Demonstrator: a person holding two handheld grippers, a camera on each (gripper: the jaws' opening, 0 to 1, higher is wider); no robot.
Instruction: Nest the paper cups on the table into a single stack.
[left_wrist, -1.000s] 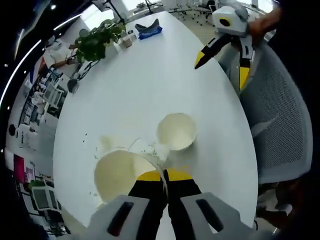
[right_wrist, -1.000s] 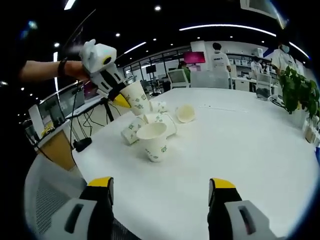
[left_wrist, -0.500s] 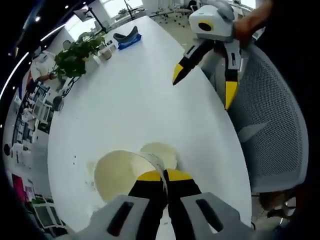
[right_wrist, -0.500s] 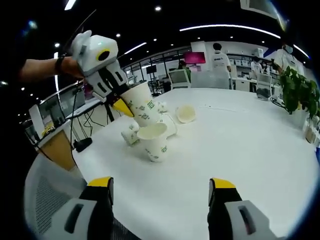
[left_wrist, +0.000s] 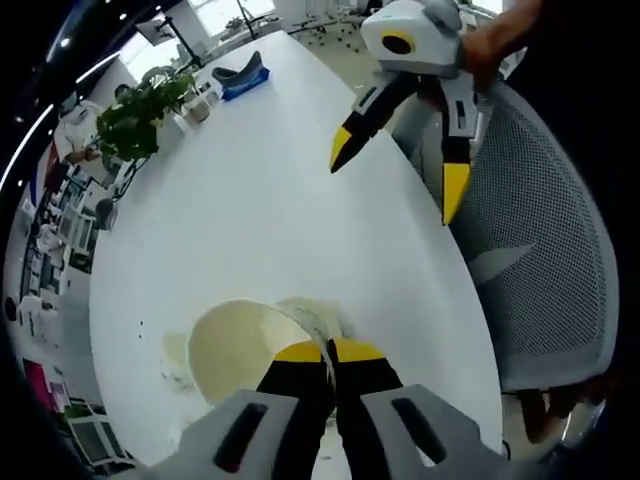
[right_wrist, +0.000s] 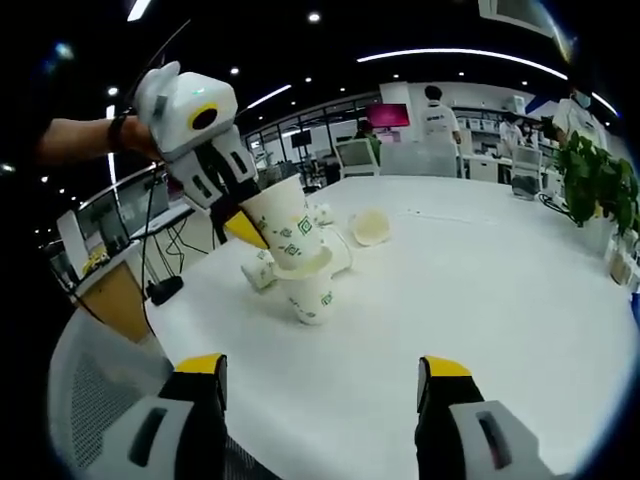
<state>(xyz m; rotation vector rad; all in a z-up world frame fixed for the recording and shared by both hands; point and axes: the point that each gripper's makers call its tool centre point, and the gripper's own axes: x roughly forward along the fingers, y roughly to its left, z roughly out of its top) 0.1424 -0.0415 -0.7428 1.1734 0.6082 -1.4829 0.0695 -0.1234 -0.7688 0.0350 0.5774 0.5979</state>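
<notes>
**Held cup partly seated in the upright cup**

Your left gripper (right_wrist: 240, 225) is clamped on the rim of a white paper cup (right_wrist: 285, 228) with green printed marks, tilted, its base pushed into the mouth of an upright cup (right_wrist: 312, 295) of the same print standing on the white table (right_wrist: 480, 300). In the left gripper view your jaws (left_wrist: 327, 352) pinch that rim edge, and you look down into the cream inside of the held cup (left_wrist: 238, 345); a second rim peeks out just beyond it.

More cups lie on their sides just behind the standing one: a small cluster (right_wrist: 325, 240) touching each other, and one apart (right_wrist: 371, 227), mouth facing you, further right.

Your right gripper (right_wrist: 320, 375) hangs near the table edge, jaws spread wide, nothing between them. In the left gripper view it (left_wrist: 400, 150) hovers over the table's right edge beside a grey mesh chair (left_wrist: 545, 260). A potted plant (left_wrist: 135, 115) sits at the far end.
</notes>
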